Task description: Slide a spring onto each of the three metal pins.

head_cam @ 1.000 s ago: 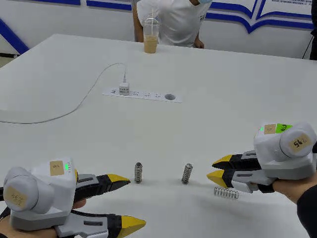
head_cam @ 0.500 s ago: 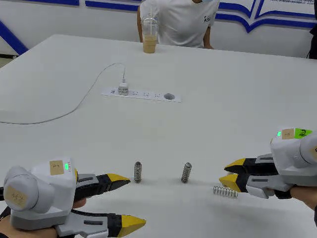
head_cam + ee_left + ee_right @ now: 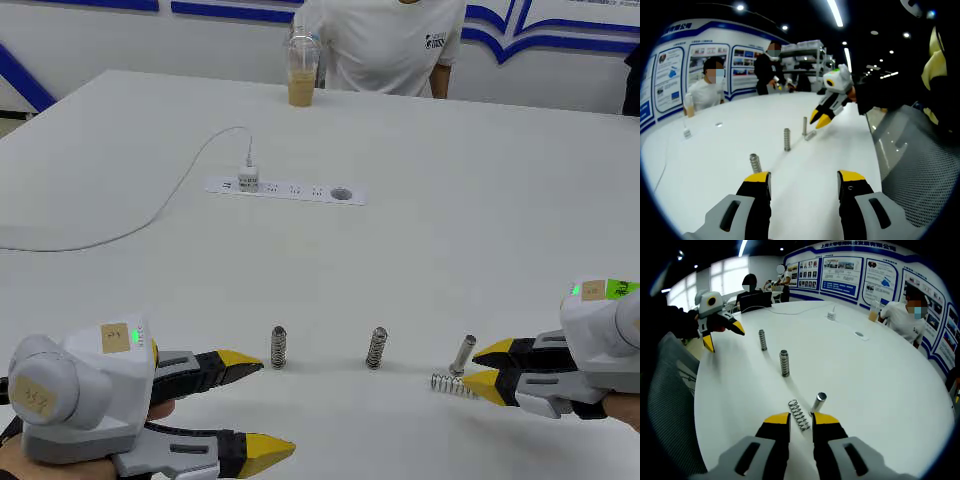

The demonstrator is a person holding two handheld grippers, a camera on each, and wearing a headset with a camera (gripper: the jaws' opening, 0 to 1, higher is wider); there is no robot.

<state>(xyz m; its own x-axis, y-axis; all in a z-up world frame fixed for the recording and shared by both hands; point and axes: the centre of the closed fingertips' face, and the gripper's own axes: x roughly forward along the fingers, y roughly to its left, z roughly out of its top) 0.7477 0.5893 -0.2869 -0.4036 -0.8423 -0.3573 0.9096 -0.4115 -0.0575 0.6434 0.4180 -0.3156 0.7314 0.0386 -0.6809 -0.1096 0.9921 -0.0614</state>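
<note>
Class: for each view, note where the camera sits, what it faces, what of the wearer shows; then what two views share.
Head view: headset, looking down at the table, left gripper, right gripper; a hand shows.
Left gripper view: on the left gripper, facing along the pins toward the right gripper; a dark sleeve shows.
Right gripper view: on the right gripper, facing the loose spring and bare pin; the other sleeve shows.
Shared: both gripper views show that spring and pin.
</note>
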